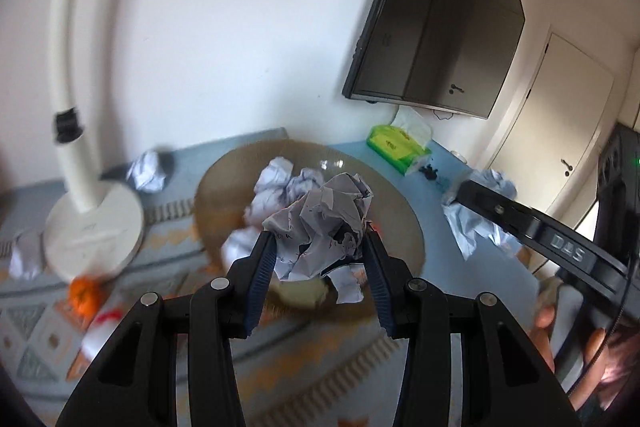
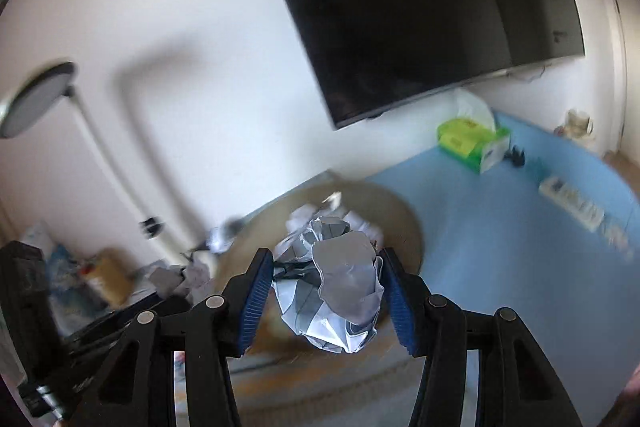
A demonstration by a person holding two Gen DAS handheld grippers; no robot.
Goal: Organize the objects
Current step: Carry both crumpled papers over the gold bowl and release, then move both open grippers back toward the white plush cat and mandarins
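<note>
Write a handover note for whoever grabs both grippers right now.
Left gripper: jaws shut on a crumpled white paper ball with ink marks, over the round brown bowl.
Right gripper: jaws shut on a second crumpled white paper ball, near the same bowl.
Done: several paper balls already lie in the bowl.
Left: drop both; collect the loose wad behind the white lamp base at and another at.

The crumpled white paper ball with black scribbles (image 1: pixel 320 227) lies between blue ribbed pads (image 1: pixel 262 279). Behind the jaws, the round brown bowl (image 1: pixel 224 187); beyond it, the light blue tabletop (image 1: pixel 432 227).
</note>
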